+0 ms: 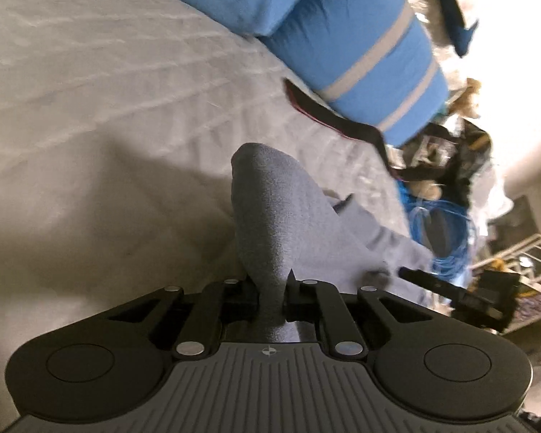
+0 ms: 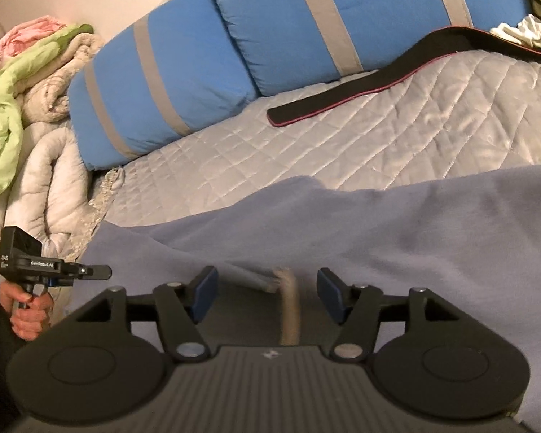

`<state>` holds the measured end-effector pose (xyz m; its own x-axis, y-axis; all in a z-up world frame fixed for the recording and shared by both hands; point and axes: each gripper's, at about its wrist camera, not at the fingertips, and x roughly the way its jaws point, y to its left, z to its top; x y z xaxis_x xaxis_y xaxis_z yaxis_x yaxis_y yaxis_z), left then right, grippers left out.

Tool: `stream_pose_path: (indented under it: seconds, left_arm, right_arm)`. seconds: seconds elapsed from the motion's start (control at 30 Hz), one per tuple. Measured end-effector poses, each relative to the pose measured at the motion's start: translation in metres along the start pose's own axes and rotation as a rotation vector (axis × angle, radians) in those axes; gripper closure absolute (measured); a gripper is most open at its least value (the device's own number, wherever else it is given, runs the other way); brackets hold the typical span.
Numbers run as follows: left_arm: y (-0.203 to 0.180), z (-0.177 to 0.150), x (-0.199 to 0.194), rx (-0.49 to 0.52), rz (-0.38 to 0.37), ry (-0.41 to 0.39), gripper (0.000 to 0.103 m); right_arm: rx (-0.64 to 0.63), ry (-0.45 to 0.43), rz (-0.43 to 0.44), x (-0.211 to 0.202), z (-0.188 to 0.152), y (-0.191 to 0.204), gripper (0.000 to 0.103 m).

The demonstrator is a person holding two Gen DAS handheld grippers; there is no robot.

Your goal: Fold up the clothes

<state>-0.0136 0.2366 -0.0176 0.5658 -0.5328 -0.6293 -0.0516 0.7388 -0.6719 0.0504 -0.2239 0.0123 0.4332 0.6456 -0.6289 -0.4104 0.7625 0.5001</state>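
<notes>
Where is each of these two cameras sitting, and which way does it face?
Left wrist: on the left gripper, facing down along jaws shut on the grey garment toward the bed.
Right wrist: on the right gripper, jaws open over the garment; a hand shows.
Shared: garment, blue pillows, quilted bedspread.

Your left gripper (image 1: 272, 288): garment (image 1: 270, 198) bunched between jaws, running to 12 o'clock over quilt (image 1: 90, 108). Pillows (image 1: 360, 36) at 1 o'clock, strap (image 1: 328, 115) before them. Cable coil (image 1: 440, 227) at 3 o'clock. Your right gripper (image 2: 267, 299): garment beneath, quilt behind, blankets (image 2: 36, 90) at 10 o'clock.
</notes>
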Motion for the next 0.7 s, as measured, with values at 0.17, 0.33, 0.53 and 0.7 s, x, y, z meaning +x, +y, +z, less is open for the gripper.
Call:
stream_pose_path:
  seconds: [0.17,0.33,0.53,0.7]
  left_arm:
    - [0.012,-0.006,-0.056,-0.025,0.169,-0.025,0.093]
    - [-0.002,-0.001,-0.125,-0.048,0.392,-0.056,0.093]
    - [-0.063,0.007,-0.164,-0.072,0.646,-0.123,0.093]
    - [-0.142,0.002,-0.138,-0.093,0.679,-0.114,0.092]
  right_arm:
    - [-0.043,-0.009,0.012,-0.007,-0.003,0.007,0.029]
    - [-0.107,-0.033,0.026,-0.014,-0.005,0.018,0.026]
    - [-0.166,-0.072,0.03,-0.023,-0.006,0.027,0.024]
    - [-0.194,-0.105,-0.001,-0.03,-0.005,0.026,0.021]
